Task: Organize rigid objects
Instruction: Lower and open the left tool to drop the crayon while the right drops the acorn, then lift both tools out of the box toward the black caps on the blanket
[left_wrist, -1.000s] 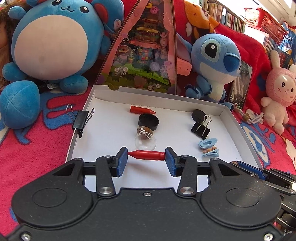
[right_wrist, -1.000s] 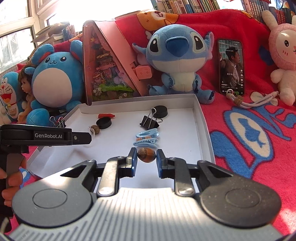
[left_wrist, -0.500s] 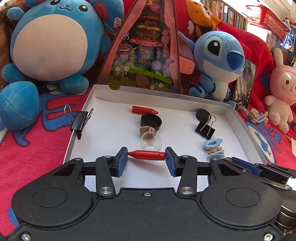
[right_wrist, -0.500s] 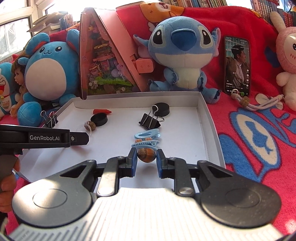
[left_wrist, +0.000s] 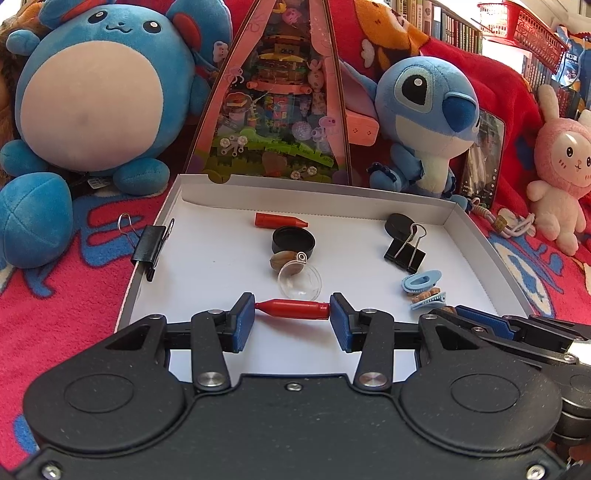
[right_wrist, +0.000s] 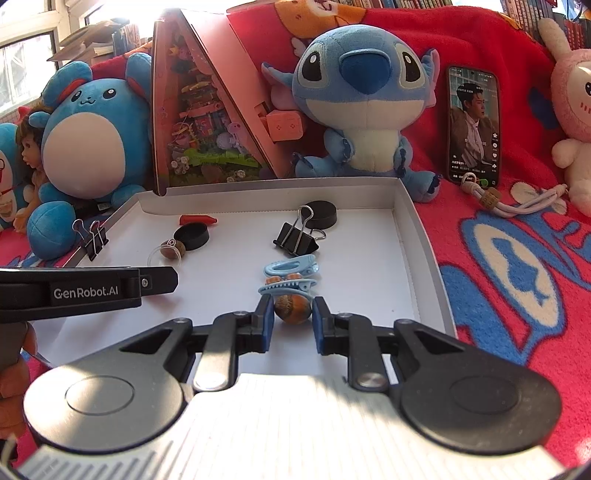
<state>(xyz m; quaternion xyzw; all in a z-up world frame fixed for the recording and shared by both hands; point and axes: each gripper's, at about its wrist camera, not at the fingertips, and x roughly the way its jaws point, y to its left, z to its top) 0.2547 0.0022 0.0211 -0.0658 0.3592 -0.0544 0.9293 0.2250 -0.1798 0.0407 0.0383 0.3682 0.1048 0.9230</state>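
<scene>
While the left gripper (left_wrist: 292, 316) pinches a red plastic crayon-shaped piece (left_wrist: 293, 308) endwise over the white cardboard tray (left_wrist: 480, 258), the right gripper (right_wrist: 293, 322) stands spread around a brown walnut (right_wrist: 291, 309) on the tray floor.

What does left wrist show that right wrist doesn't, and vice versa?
Left wrist only: the left gripper shut on a red crayon, and a red basket top right.

Right wrist only: the right gripper with a walnut between its pads, gaps visible either side; a doll far left.

Both: white tray, loose black binder clip, phone, Stitch plush.
</scene>
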